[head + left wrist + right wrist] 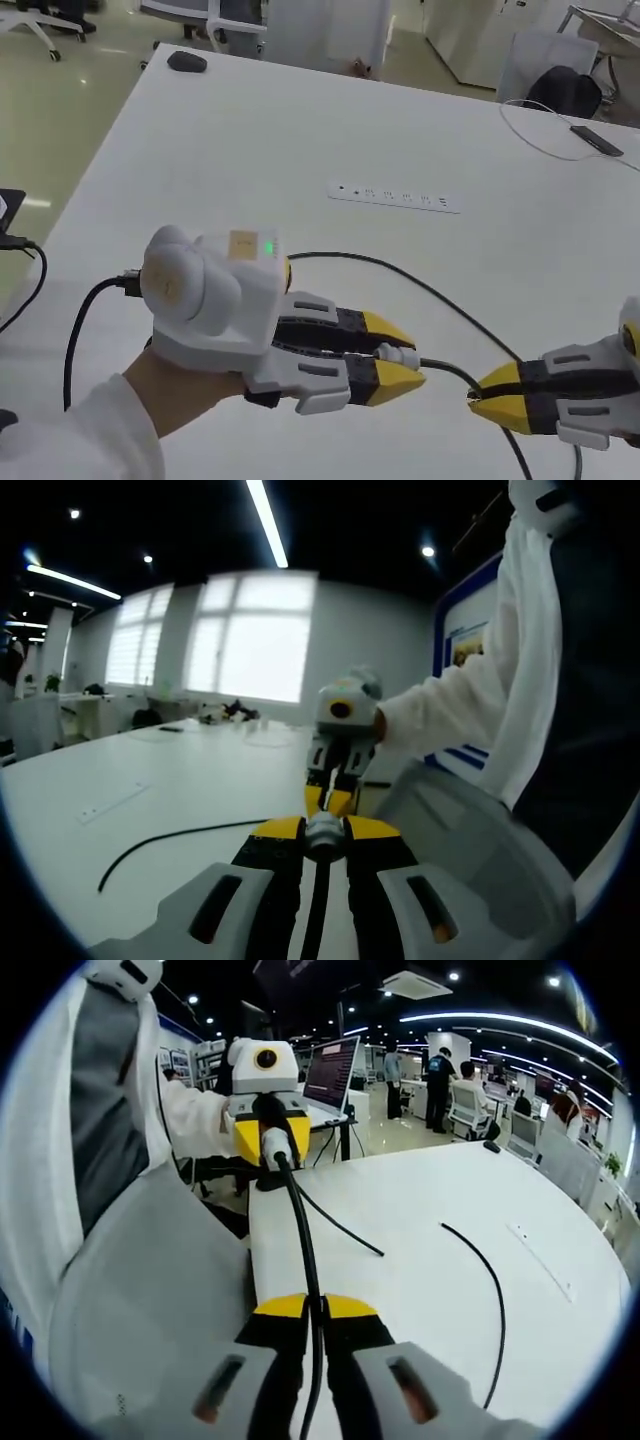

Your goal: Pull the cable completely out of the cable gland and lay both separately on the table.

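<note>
In the head view my left gripper [412, 357] is shut on the white cable gland [396, 353] above the white table [250, 150]. A black cable [445, 368] leaves the gland and runs a short way right into my right gripper [475, 392], which is shut on it. The left gripper view has the gland [323, 832] pinched in the left gripper [323, 825], with the right gripper [326, 800] just beyond. From the right gripper [312, 1305], the cable [298, 1220] stretches straight to the gland [274, 1148] in the left gripper [272, 1138]. More cable lies curved on the table.
A flush power strip [395, 196] sits mid-table. A black mouse [187, 62] lies at the far left corner, and a phone with a thin wire [597, 140] at the far right. The left gripper's own black lead [80, 320] hangs at the left. Chairs stand beyond the table.
</note>
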### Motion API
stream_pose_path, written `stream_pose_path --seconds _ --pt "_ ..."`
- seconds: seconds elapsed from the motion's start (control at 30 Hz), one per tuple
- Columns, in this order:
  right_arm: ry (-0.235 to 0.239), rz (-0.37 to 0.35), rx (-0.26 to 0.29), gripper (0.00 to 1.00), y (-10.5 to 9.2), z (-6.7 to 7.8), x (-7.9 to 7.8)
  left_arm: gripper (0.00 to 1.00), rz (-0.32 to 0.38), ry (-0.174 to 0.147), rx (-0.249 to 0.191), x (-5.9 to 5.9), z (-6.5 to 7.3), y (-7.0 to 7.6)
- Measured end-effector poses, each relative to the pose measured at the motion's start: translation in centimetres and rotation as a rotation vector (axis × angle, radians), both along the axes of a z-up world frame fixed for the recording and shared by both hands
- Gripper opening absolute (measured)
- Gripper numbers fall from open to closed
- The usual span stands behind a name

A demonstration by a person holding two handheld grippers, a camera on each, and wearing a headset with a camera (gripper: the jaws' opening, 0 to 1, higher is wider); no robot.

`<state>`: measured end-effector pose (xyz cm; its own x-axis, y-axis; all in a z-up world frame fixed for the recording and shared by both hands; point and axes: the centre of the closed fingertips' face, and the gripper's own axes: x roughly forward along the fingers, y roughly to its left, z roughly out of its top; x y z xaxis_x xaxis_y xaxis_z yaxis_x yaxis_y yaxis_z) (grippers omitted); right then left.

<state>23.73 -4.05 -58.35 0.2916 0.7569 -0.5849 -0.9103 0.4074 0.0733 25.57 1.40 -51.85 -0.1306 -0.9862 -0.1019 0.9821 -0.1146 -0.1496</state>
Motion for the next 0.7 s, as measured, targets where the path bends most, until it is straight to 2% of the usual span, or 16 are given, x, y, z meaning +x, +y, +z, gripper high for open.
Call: stream_pose_path --seconds 0.13,0.27,0.33,0.43,0.5,0.6,0.7 --pt "-0.019 -0.011 -0.020 0.10 0.1 0.7 0.4 0.16 0.007 0.002 -0.003 0.2 0.1 0.1" --pt "-0.036 -0.004 0.008 0.19 0.9 2.0 0.7 0.16 0.006 0.000 0.000 0.2 0.0 0.2" --pt "-0.049 0.023 0.030 0.21 1.8 3.0 0.7 0.16 0.004 0.001 0.001 0.2 0.0 0.1" --pt "-0.080 0.058 0.103 0.22 3.8 4.8 0.7 0.16 -0.004 -0.006 0.013 0.0 -0.2 -0.1" --pt "-0.095 0.086 0.126 0.23 5.0 5.6 0.5 0.16 -0.012 -0.010 0.019 -0.2 -0.3 -0.3" --pt "-0.096 0.144 0.116 0.22 6.2 5.5 -0.1 0.16 -0.019 -0.008 0.017 -0.5 -0.2 -0.5" --pt "-0.092 0.161 0.101 0.20 6.6 5.0 -0.2 0.16 -0.022 -0.007 0.017 -0.6 -0.2 -0.6"
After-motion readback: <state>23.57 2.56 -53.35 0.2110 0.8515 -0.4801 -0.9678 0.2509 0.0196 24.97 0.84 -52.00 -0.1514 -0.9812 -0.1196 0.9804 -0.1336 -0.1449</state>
